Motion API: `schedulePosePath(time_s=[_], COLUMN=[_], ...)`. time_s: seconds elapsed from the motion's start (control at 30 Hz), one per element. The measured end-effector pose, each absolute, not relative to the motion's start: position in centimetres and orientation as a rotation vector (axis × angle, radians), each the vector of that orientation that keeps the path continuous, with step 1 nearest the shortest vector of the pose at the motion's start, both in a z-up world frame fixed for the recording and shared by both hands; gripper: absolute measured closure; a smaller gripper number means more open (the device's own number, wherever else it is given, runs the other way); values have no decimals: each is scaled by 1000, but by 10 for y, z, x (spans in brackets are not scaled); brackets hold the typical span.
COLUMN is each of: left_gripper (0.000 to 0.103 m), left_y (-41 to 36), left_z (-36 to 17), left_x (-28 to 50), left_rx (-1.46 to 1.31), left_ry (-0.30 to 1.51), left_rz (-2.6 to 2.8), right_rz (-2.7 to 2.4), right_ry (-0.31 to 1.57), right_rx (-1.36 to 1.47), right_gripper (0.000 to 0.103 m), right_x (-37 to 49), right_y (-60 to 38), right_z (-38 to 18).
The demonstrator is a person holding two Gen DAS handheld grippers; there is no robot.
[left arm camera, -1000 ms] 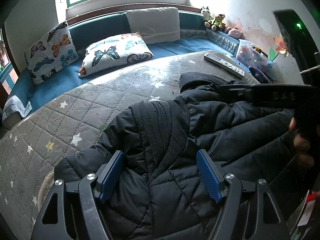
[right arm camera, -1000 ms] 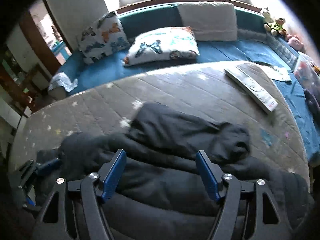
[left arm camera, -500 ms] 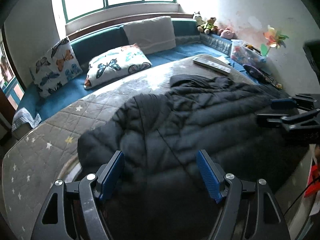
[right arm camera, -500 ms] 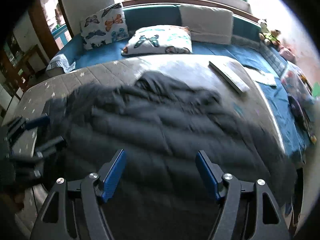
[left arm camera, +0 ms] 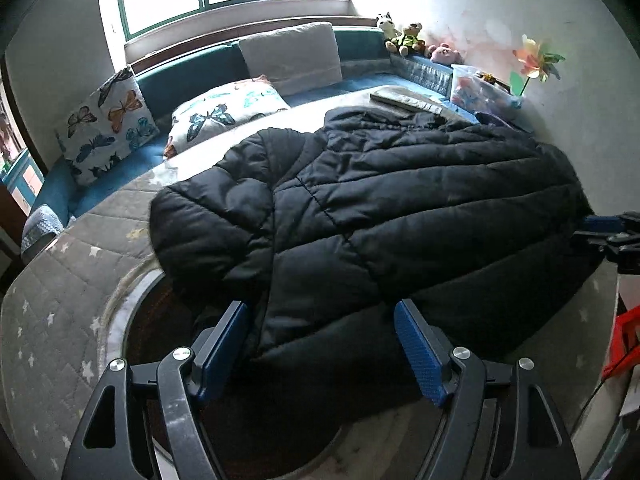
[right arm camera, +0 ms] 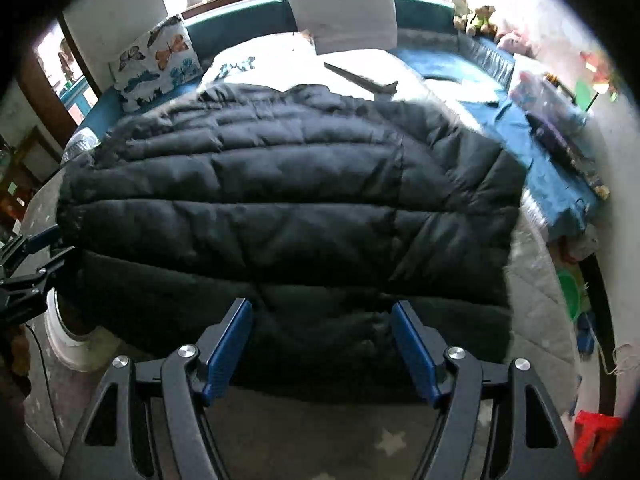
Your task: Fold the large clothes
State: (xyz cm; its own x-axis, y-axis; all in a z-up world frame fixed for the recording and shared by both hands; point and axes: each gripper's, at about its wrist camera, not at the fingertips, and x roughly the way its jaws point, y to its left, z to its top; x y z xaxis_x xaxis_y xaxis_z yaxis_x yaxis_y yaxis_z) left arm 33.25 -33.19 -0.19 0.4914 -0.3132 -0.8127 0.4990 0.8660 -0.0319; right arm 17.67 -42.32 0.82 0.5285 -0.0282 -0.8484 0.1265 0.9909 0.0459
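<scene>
black quilted coat [left arm camera: 380, 216] lies spread across the grey star-quilted cover [left arm camera: 52, 320] of the round table, back panel up, with its near hem hanging over the table's front edge. long axis of the coat runs left to right across both wrist views; what looks like the hood or collar end is bunched at the far side near a flat remote [left arm camera: 404, 101]. one sleeve-like lobe bulges toward the left side in the left wrist view. left gripper [left arm camera: 322, 350] hangs in front of the hem, jaws spread wide, nothing held; the hem falls between and just beyond its blue pads [left arm camera: 416, 354] with no visible contact. right gripper [right arm camera: 322, 350] is likewise wide apart and empty, facing the coat's lower edge squarely. each gripper appears at the margin of the other's view, placing them at opposite ends of the coat's width. judgement: coat is laid out, no fold made; left gripper is nearer the bulging sleeve side, right nearer the squared edge on the opposite side. next move likely calls for gripping an edge and carrying it across the long axis. risk: padded fabric is thick and slippery, so a shallow bite may slip.
</scene>
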Motion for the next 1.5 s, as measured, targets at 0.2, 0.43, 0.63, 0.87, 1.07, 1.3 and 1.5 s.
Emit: schedulePosePath(time_s=[0.2,0.43,0.63,0.87,1.07,1.3,1.5], left_gripper=[23,22,17,17,17,17,17], left_y=[-314,-296,-272,-249,-244,-246,-246], left_z=[30,48,49,42,36,36,36], left_x=[287,215,173,147,131,124,126], left_rx=[194,261,232,181,174,182,184], left_ry=[872,814,810,833,837,828,831], left_rz=[-525,-497,-467,-431,-428,-430,-424], right_rz=[-72,-51,-46,-94,-113,-147,-141], right_ry=[920,807,773,729,715,704,703], right_rx=[21,-20,-11,-2,54,65,75], right_gripper=[25,25,25,24,24,24,24], right_x=[138,87,56,30,19,15,15], right_y=[-395,-358,-328,-308,-308,-309,-311], right_z=[43,39,27,20,13,11,11])
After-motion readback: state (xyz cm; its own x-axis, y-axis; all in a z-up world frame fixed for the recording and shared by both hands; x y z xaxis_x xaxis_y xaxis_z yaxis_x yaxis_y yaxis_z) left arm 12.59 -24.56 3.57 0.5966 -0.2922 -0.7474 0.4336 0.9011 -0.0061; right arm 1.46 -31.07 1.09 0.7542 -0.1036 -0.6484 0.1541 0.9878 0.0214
